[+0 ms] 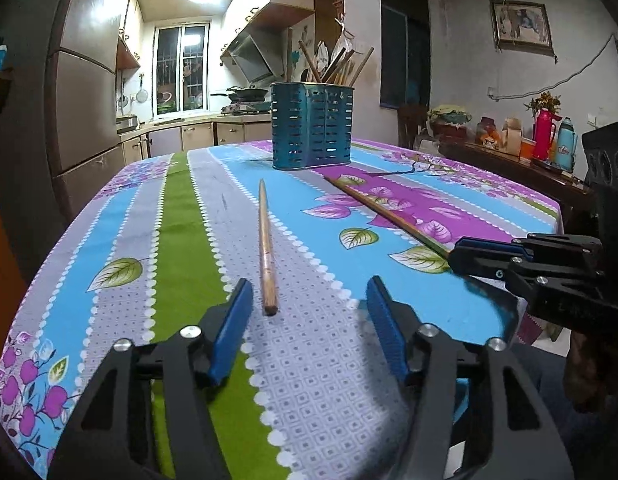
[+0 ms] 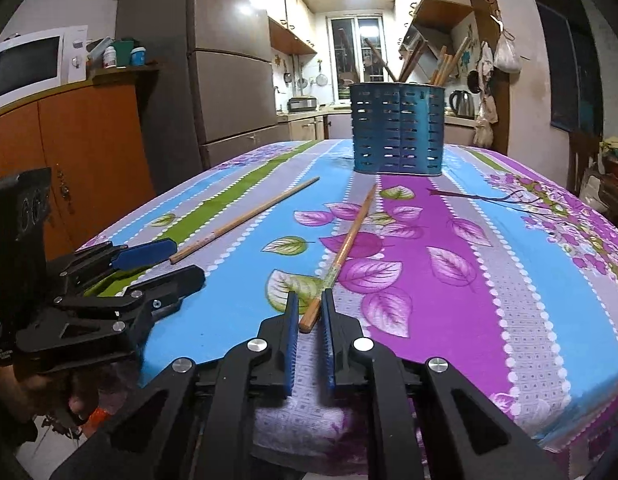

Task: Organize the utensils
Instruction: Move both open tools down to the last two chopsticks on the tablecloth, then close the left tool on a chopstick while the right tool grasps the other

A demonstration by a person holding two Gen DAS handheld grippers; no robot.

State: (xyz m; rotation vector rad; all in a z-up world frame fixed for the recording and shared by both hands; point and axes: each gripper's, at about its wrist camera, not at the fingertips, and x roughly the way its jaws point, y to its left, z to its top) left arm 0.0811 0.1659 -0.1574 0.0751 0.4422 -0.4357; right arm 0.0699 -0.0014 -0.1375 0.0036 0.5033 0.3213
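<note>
Kitchen cabinets, a tall fridge (image 2: 229, 80) and a lit window fill the background behind a table covered with a striped, leaf-printed cloth (image 1: 197, 240). At the far end of that cloth, straight ahead of both pairs of jaws, stands a blue slotted utensil holder (image 1: 312, 126) with several wooden sticks poking out of its top.

Two loose chopsticks lie on the cloth. One chopstick (image 1: 265, 248) lies lengthwise ahead of the left gripper (image 1: 309, 300), its thick end reaching just into the mouth between the fingers and nearer the left-hand pad (image 1: 233, 320); the jaws stand wide apart and neither pad touches it. From the right wrist view this same stick runs off at a slant from the left gripper's tips toward the holder.

The second chopstick (image 2: 343, 248) points from the right gripper (image 2: 309, 312) up toward the holder. Its thick end sits between the two blue pads (image 2: 291, 320), which are drawn close on either side of it. The grip looks closed on the stick, though a thin gap on the left side makes firm contact hard to confirm. The stick's far tip lies near the holder's base, not touching it. In the left wrist view the right gripper comes in from the right side, with the stick running out of its tips.
</note>
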